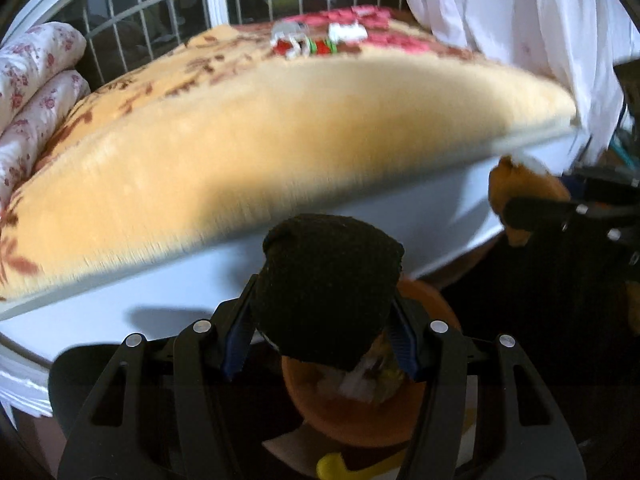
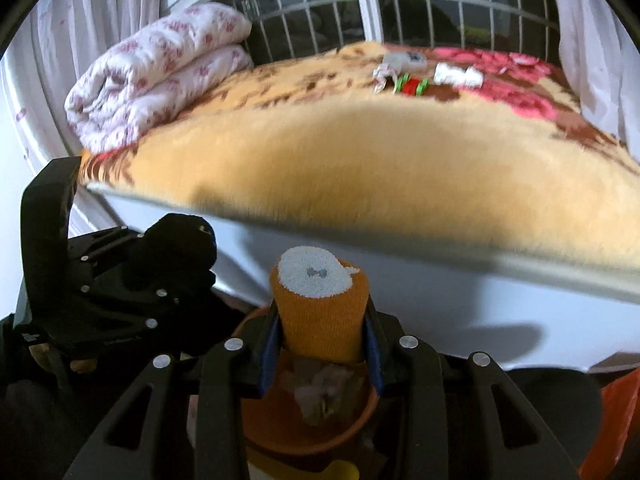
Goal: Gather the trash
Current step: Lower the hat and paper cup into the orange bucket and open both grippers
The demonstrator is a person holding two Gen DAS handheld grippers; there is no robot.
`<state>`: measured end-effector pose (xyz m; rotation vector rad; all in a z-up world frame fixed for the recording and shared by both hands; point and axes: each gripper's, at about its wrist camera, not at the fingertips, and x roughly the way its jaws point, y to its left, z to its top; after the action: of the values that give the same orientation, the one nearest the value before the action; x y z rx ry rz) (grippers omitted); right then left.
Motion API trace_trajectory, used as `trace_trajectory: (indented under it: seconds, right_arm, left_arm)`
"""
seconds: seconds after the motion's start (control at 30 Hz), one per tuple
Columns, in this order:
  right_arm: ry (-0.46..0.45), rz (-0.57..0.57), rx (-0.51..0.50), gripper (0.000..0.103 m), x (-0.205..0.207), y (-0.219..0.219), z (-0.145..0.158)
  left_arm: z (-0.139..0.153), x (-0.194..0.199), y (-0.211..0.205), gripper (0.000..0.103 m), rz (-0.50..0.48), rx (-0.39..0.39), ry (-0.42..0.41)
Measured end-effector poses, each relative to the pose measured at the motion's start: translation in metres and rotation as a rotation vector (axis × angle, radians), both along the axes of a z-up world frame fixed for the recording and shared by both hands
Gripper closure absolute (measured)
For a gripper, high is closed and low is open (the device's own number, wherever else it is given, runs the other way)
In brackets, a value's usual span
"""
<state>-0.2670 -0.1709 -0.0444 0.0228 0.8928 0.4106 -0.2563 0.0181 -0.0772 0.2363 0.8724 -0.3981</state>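
My left gripper (image 1: 324, 344) is shut on a black sock (image 1: 328, 280), held above an orange bin (image 1: 356, 412) that has crumpled paper in it. My right gripper (image 2: 322, 354) is shut on an orange sock with a white toe (image 2: 320, 300), held above the same orange bin (image 2: 304, 428). The left gripper with the black sock also shows at the left of the right wrist view (image 2: 172, 256). The right gripper with the orange sock shows at the right of the left wrist view (image 1: 520, 200). Small litter lies far back on the bed: white wrappers (image 2: 456, 74) and a red and green item (image 2: 412, 86).
A bed with a yellow and red floral blanket (image 2: 360, 152) and a white frame (image 2: 360, 280) fills the middle. A folded floral quilt (image 2: 160, 76) lies at its left end. A barred window (image 2: 420, 8) and white curtains (image 1: 520, 20) stand behind.
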Motion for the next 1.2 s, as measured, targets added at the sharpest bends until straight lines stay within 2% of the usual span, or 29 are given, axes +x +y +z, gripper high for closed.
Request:
trace_trajectory:
  seconds: [0.1,0.2,0.3,0.43,0.5,0.73,0.97,1.03,1.1,1.2]
  right_arm:
    - [0.043,0.020,-0.018,0.067,-0.002,0.005,-0.015]
    - [0.110,0.039,-0.059,0.067,0.000,0.014,-0.038]
    - [0.219,0.058,-0.113,0.067,0.008,0.025,-0.073]
    - [0.278,0.075,-0.176,0.067,0.015,0.037,-0.105]
    - [0.312,0.082,-0.201,0.067,0.018,0.041,-0.118]
    - [0.413,0.081,-0.186,0.066,0.029,0.042,-0.144]
    - [0.456,0.072,-0.182,0.061,0.031,0.043,-0.153]
    - [0.460,0.067,-0.186,0.049,0.032,0.044,-0.154]
    - [0.449,0.054,-0.179,0.048,0.033,0.042,-0.151]
    - [0.441,0.033,-0.172,0.048,0.035,0.039,-0.148]
  left_arm:
    - [-0.019,-0.004,0.000,0.046,-0.015,0.014,0.056]
    - [-0.040,0.003,-0.002,0.046,-0.002,0.026,0.145]
    - [-0.071,0.020,-0.005,0.046,0.042,0.099,0.249]
    - [-0.106,0.034,-0.003,0.046,0.073,0.125,0.366]
    - [-0.117,0.038,-0.003,0.046,0.074,0.138,0.398]
    - [-0.137,0.041,-0.005,0.046,0.069,0.165,0.449]
    - [-0.145,0.045,-0.004,0.046,0.072,0.172,0.469]
    - [-0.147,0.047,-0.006,0.039,0.073,0.176,0.469]
    - [-0.147,0.048,-0.007,0.031,0.076,0.185,0.464]
    - [-0.143,0.046,-0.012,0.029,0.075,0.186,0.460]
